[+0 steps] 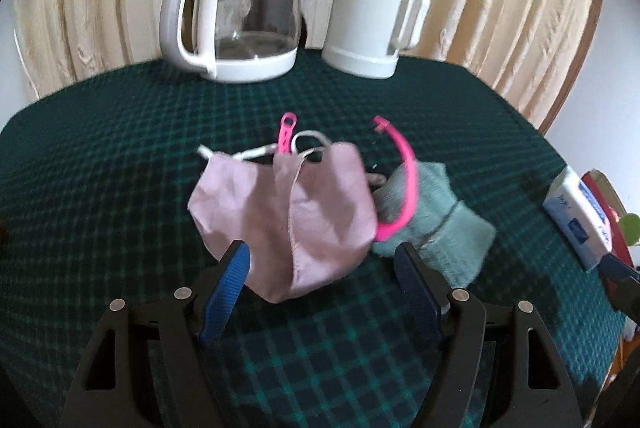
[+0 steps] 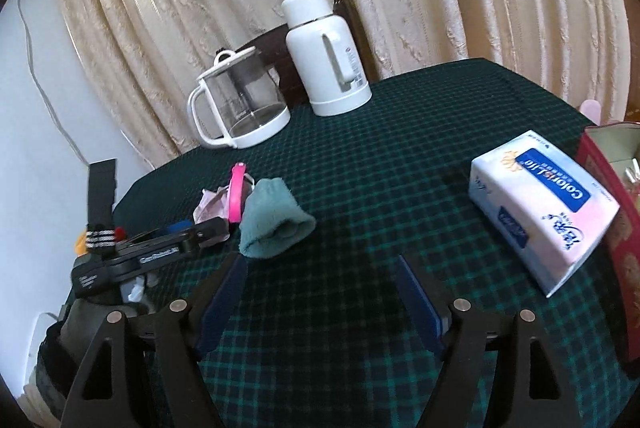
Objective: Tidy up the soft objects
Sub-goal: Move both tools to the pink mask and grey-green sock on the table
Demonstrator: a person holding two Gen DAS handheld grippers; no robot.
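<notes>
We log, placed against clear glass jug with white handle (image 1: 236,8):

- Pink cloth face mask (image 1: 288,212): in front of jug, on green checked tablecloth (image 1: 120,156); near edge hidden behind our left gripper (image 1: 324,260), jaws wide, nothing held.
- Bright pink plastic strap (image 1: 408,184): draped over teal knitted sock (image 1: 444,228), partly under mask.
- Right gripper (image 2: 320,270): jaws opening, empty, sock just beyond.
- White thermos flask (image 1: 376,12): beside jug.
- Tissue pack (image 2: 540,204): far right, blurred.
</notes>
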